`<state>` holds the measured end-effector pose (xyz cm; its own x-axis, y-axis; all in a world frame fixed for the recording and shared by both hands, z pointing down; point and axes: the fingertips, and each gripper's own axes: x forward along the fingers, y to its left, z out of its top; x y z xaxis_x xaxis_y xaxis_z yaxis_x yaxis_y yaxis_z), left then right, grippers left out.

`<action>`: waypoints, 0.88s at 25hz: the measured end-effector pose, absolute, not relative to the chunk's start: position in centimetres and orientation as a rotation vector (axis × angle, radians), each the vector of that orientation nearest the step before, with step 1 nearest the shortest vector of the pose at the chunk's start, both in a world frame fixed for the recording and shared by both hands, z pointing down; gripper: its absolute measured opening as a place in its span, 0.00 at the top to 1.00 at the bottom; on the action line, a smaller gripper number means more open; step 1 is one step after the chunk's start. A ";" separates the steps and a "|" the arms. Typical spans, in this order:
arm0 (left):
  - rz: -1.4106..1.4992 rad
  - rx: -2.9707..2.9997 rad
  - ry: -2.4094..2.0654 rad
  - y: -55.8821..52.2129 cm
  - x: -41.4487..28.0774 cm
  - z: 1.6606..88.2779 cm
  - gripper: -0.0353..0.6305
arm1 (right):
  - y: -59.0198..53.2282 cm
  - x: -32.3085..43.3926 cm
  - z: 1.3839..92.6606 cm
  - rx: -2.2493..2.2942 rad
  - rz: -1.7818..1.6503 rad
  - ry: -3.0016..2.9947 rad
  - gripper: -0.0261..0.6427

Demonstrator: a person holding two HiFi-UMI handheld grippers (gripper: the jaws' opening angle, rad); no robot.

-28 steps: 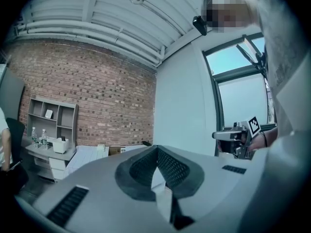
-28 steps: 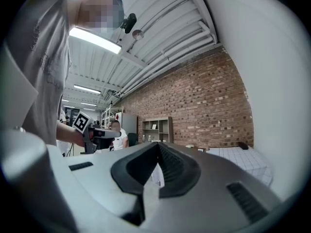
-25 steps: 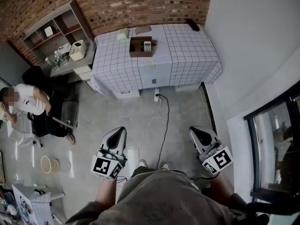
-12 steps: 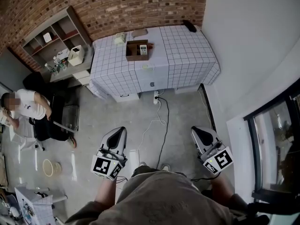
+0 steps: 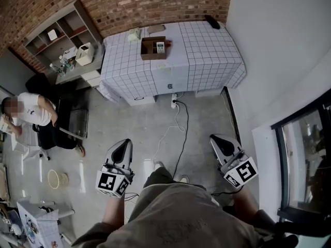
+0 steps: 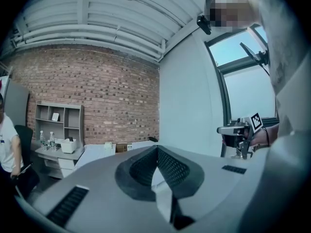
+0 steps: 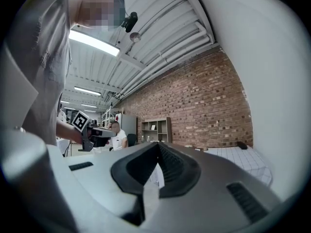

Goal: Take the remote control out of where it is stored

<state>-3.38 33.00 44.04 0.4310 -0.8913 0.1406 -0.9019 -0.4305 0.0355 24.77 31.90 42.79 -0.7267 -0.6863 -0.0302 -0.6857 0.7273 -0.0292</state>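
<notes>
A white remote control (image 5: 161,47) lies in a brown open box (image 5: 154,48) on the far table with the white grid cloth (image 5: 207,50). Both grippers hang low, close to the person's body and far from the table. My left gripper (image 5: 124,143) has its jaws together with nothing between them, and so does my right gripper (image 5: 213,139). In the left gripper view the jaws (image 6: 156,148) meet at the tips, with the table small in the distance. The right gripper view shows the jaws (image 7: 158,145) touching as well.
A white cable (image 5: 178,128) and a power strip (image 5: 174,102) lie on the grey floor between me and the table. A shelf unit (image 5: 62,32) and a low cabinet stand at the left of the table. A seated person (image 5: 28,115) is at the far left.
The left gripper has dropped lower and a little left in the head view. The view has shifted slightly, and the table sits a bit higher in the picture. Both jaws stay together.
</notes>
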 end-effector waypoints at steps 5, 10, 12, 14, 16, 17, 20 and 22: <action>0.172 2.530 -1.642 31.8 -5.7 45.1 0.94 | 29.7 23.3 42.6 -1.125 -0.006 2.893 0.94; 0.176 2.539 -1.622 27.8 -7.9 47.4 0.94 | 26.0 21.3 43.6 -1.137 0.022 2.904 0.94; 0.181 2.560 -1.601 25.3 -9.0 48.2 0.94 | 23.9 20.1 44.2 -1.150 0.030 2.913 0.94; 0.199 2.597 -1.574 22.1 -10.1 48.7 0.94 | 21.2 18.7 44.8 -1.162 0.033 2.915 0.94; 0.216 2.654 -1.534 18.2 -10.9 49.2 0.94 | 17.9 17.3 45.3 -1.179 0.038 2.909 0.94; 0.221 2.680 -1.516 16.0 -11.3 49.2 0.94 | 16.1 16.6 45.4 -1.192 0.038 2.903 0.94; 0.238 2.715 -1.497 9.8 -12.9 48.2 0.94 | 11.2 14.5 44.9 -1.213 0.006 2.867 0.94; 0.210 2.751 -1.477 6.5 -13.7 47.2 0.94 | 8.4 13.3 44.5 -1.216 -0.023 2.844 0.94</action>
<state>-13.66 6.48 47.15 0.5453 -0.8291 0.1236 -0.8307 -0.5542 -0.0528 13.32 8.42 44.48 -0.6900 -0.7228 -0.0391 -0.7220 0.6911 -0.0328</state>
